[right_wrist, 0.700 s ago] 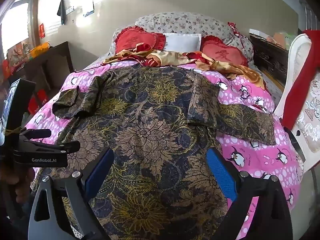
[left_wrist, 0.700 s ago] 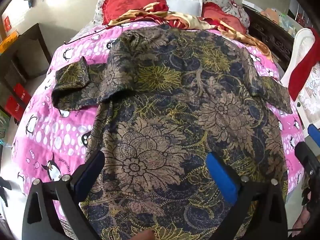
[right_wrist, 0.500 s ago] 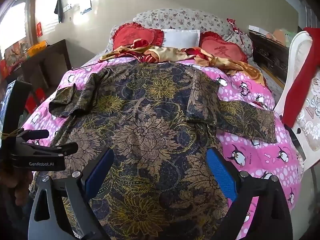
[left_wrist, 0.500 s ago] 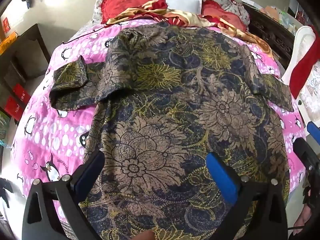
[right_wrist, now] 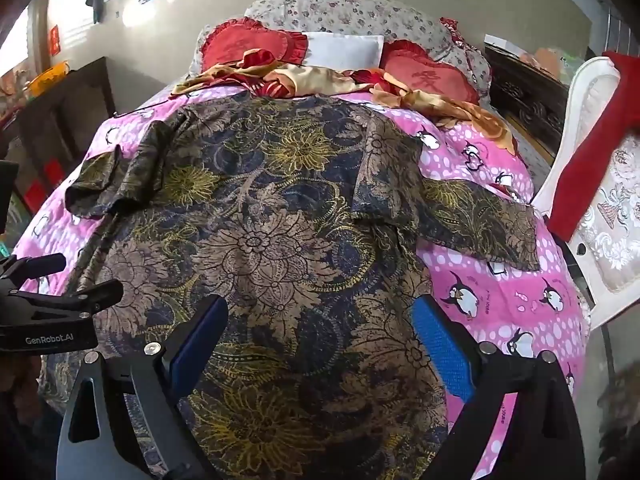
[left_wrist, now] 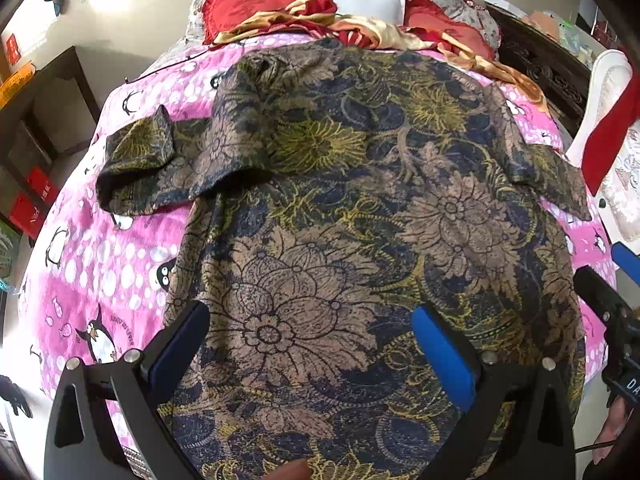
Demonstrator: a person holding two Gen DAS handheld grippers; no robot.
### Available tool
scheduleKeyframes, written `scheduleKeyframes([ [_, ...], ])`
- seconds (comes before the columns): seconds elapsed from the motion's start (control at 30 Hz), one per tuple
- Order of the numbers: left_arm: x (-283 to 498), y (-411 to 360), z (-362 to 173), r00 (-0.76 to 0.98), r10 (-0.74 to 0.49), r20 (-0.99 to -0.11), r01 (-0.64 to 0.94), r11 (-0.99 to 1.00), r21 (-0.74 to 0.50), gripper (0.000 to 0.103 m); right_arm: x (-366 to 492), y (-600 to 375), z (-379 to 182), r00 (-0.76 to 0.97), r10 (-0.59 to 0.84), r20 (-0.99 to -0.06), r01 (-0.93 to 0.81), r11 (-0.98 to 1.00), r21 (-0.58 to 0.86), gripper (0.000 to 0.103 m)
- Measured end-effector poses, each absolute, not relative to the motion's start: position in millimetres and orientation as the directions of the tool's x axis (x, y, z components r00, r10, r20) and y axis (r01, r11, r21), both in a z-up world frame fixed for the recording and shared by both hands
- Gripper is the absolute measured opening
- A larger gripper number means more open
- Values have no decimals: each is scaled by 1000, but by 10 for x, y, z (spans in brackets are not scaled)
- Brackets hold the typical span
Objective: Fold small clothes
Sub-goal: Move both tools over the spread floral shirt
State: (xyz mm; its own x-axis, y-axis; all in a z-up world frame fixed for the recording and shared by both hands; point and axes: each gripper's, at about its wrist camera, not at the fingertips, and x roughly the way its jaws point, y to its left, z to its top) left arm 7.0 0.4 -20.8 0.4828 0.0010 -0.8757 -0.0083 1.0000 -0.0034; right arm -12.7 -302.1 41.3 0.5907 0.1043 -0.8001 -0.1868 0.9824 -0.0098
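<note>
Pink penguin-print bedspread (left_wrist: 92, 264) under everything, red heart cushions (right_wrist: 248, 42) toward 12 o'clock. Floral batik shirt (left_wrist: 340, 208) spread flat across the middle, sleeves out toward 9 and 3 o'clock, hem toward 6 o'clock; looming larger in both views than a moment earlier, lying unchanged. Left gripper (left_wrist: 310, 338) spread wide above the lower left of the shirt, pinching nothing. Right gripper (right_wrist: 320, 334) likewise spread wide over the lower right, blue pads clear of the cloth.
</note>
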Motion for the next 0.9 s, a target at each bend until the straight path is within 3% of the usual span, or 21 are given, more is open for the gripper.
scheduleKeyframes([
  [0.9, 193, 43, -282, 491, 19, -871, -17, 1000, 12, 103, 102, -2925, 266, 547, 66, -835, -180, 983, -40, 98],
])
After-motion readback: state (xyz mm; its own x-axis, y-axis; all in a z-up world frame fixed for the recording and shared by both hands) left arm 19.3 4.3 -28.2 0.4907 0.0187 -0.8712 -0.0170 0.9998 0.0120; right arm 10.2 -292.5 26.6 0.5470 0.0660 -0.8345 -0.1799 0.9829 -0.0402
